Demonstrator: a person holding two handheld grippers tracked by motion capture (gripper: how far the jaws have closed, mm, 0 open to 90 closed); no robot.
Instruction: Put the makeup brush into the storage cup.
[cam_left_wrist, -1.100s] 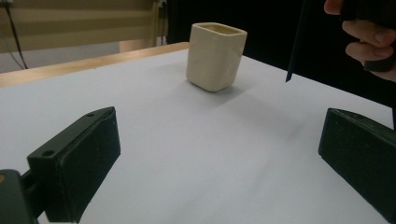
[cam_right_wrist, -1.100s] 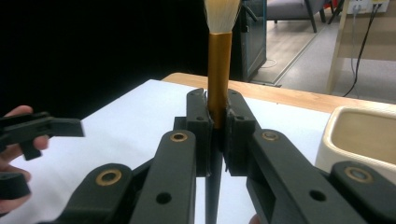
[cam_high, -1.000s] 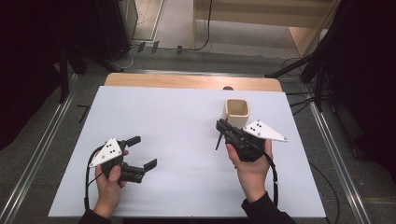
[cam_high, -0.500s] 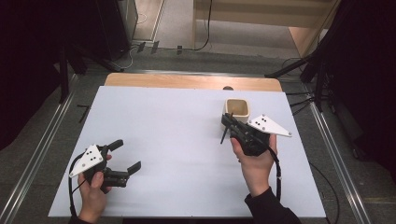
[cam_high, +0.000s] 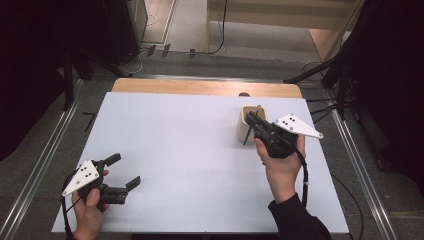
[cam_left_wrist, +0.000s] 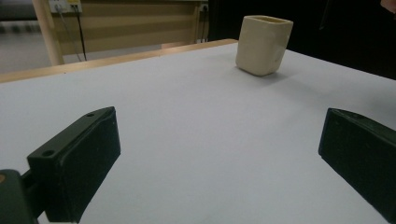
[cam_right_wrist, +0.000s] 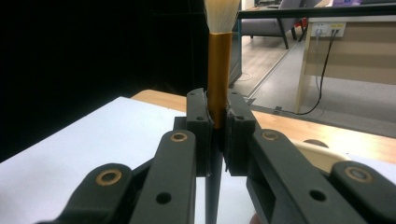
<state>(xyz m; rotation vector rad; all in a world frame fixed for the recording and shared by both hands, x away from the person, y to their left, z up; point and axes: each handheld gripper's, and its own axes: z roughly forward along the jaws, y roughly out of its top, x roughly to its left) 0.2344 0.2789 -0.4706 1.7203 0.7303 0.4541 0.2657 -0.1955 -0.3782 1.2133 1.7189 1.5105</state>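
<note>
Jaws of the right gripper (cam_right_wrist: 215, 125) squeeze tight on a brush (cam_right_wrist: 219, 56). It has a gold neck, pale soft bristles on top and a thin dark handle below. It stands upright, just beside a cream cup (cam_high: 248, 123) on the white table (cam_high: 190, 150). Far off, the left gripper (cam_high: 123, 172) has its jaws spread wide, holding nothing.

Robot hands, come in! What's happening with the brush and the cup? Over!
Right gripper shut on brush, beside the cup. Left gripper open, empty, low over the table. Nothing in the way.
</note>
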